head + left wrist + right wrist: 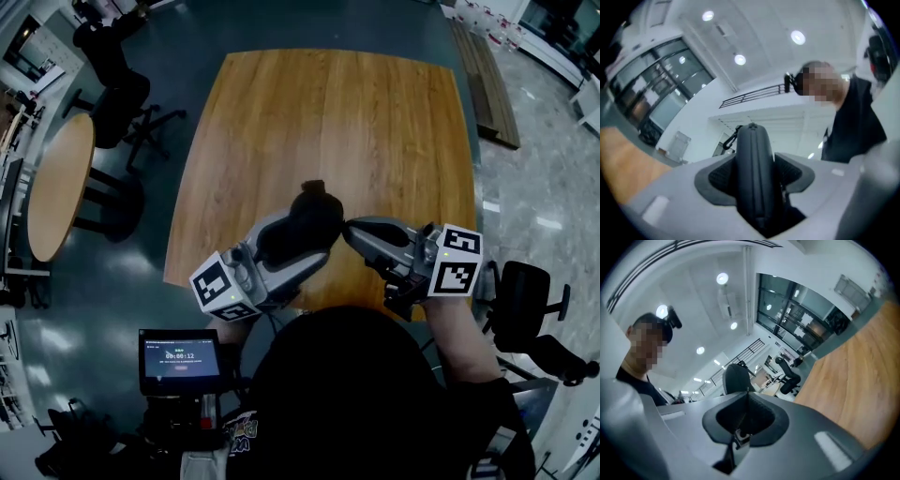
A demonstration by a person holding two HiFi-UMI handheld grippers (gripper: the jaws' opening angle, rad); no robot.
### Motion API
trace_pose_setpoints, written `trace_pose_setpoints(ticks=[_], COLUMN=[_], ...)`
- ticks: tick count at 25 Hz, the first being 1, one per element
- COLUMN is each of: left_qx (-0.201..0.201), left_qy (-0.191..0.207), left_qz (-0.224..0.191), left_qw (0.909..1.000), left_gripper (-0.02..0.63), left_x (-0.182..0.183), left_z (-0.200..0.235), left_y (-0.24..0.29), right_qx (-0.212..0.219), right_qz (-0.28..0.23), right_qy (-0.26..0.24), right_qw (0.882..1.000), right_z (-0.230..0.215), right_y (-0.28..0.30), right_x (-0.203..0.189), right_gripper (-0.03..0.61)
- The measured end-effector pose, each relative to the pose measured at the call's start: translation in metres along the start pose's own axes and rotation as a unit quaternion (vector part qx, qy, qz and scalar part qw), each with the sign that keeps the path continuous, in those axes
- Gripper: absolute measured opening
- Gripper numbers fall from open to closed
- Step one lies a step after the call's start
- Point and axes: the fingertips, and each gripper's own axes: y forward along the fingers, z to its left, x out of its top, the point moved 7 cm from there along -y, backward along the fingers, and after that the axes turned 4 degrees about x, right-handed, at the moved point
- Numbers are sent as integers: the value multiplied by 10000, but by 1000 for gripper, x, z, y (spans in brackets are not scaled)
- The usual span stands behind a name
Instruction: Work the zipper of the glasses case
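A black glasses case (305, 217) is held up above the near edge of the wooden table (375, 122). My left gripper (302, 246) is shut on it. In the left gripper view the case (753, 164) stands edge-on between the two pads, with a small black clip (728, 140) at its far end. My right gripper (348, 228) meets the case's right end, its jaws pressed together. In the right gripper view a small metal zipper pull (740, 433) is pinched between the pads (761, 420), and the rounded end of the case (736, 377) shows beyond them.
A round table (58, 187) and black office chairs (122, 103) stand on the left. Another chair (525, 292) is near my right arm. A small screen (178, 358) sits low on the left, and a wooden bench (487, 84) is at the far right.
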Motion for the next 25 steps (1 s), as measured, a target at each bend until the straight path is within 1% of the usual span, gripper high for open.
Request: trace_pose_setpoints(ticks=[1,2,3,4,5,6,7,8,9,11,12,13,14,16,17,18,19,20,21,25], left_qx=[-160,-310,-437,-533,-596,-630,-634,-609,-558,-414,-358,-355,-428,-705,-807,-861,-877,-868,-843,-692], left_qy=[-401,-755,-1088,-1412,-1736,-2066,-2396,-2710,-2986,-3383,-3569,-3790,-4045,-4535,-4688,-4765,-4799,-4823,-4857,-5110], left_qz=[-192,-297,-358,-419,-512,-650,-831,-1034,-1222,-1453,-1504,-1550,-1614,-1763,-1807,-1811,-1778,-1731,-1690,-1642], left_qw=[9989,9962,9925,9877,9817,9742,9652,9551,9449,9288,9213,9116,8992,8708,8608,8560,8546,8543,8535,8409], left_gripper=[255,255,255,255,255,255,255,255,255,255,255,255,255,255,255,255,255,255,255,255], left_x=[3,4,3,1,-1,-2,-3,-4,-5,-9,-11,-12,-13,-12,-11,-10,-11,-12,-13,-21], left_z=[3,6,9,12,14,17,20,24,28,36,38,40,40,37,35,33,32,32,32,35], left_y=[2,4,4,4,4,3,2,0,-2,-5,-6,-7,-7,-7,-6,-4,-3,-1,0,1], right_qx=[151,252,286,255,162,8,-193,-409,-605,-927,-1103,-1308,-1518,-1816,-1869,-1869,-1840,-1811,-1796,-1828], right_qz=[-120,-209,-257,-273,-268,-244,-189,-96,17,231,363,550,800,1276,1384,1414,1399,1373,1359,1448], right_qy=[286,449,424,205,-175,-665,-1207,-1753,-2265,-3132,-3536,-3967,-4422,-5302,-5689,-6010,-6247,-6408,-6514,-6742], right_qw=[9994,9985,9984,9991,9994,9975,9923,9836,9721,9449,9282,9069,8804,8183,7888,7641,7459,7333,7245,7008], right_z=[1,2,3,6,10,14,18,21,24,29,32,33,33,33,35,38,41,44,45,43], right_y=[1,2,2,2,3,3,4,5,7,10,12,13,14,17,19,21,22,24,26,29], right_x=[1,2,3,4,7,9,10,11,11,10,10,10,8,5,5,5,5,6,6,3], right_gripper=[8,8,8,11,17,26,34,35,35,40,44,44,46,62,74,83,86,84,84,80])
